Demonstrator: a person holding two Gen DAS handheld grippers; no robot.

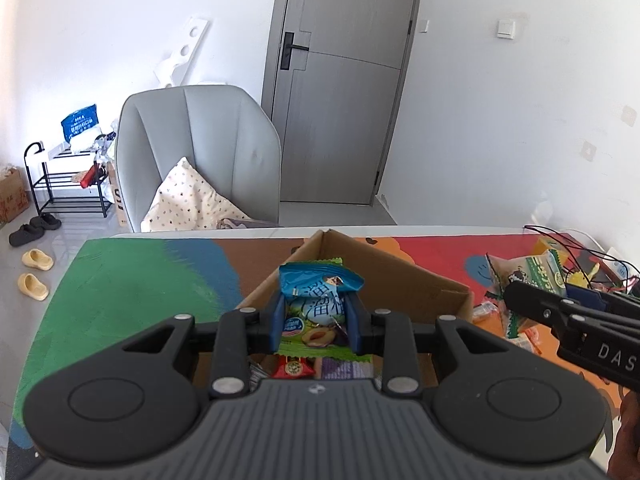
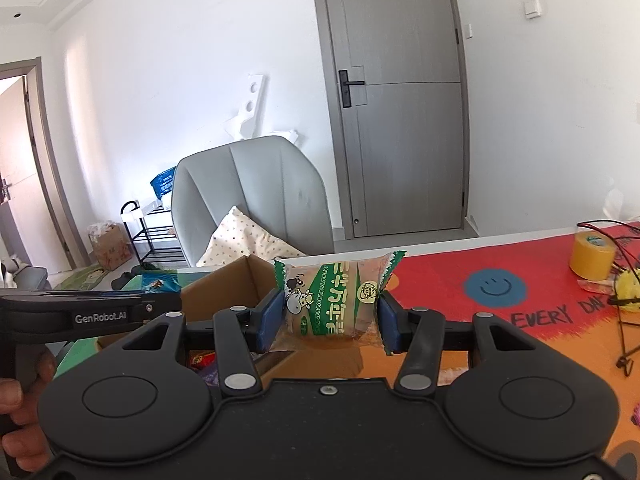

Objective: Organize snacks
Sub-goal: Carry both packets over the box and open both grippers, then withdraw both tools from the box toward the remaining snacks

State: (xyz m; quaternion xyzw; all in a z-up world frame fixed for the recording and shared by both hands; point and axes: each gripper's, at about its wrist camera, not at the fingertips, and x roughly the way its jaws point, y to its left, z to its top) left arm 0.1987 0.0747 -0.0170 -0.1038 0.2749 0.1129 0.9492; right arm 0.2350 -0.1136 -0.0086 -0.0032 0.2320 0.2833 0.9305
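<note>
Left wrist view: my left gripper (image 1: pixel 313 317) pinches a light, crinkly plum bag (image 1: pixel 318 304) mid-body over the box (image 1: pixel 400 276), while my right gripper (image 2: pixel 327 319) clamps a soft cake pack (image 2: pixel 334 300) right of it.

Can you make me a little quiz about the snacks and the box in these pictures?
1. True or false: the left tongs hold a blue and green plum packet over the box.
2. What is pinched in the right tongs? A) tape roll B) cake packet with a cow on it C) yellow slipper
3. Fill in: inside the box, a ___ packet peeks out below the left tongs.

Key
1. True.
2. B: the cake packet sits between the blue pads; the tape roll stands on the mat.
3. Red.
</note>
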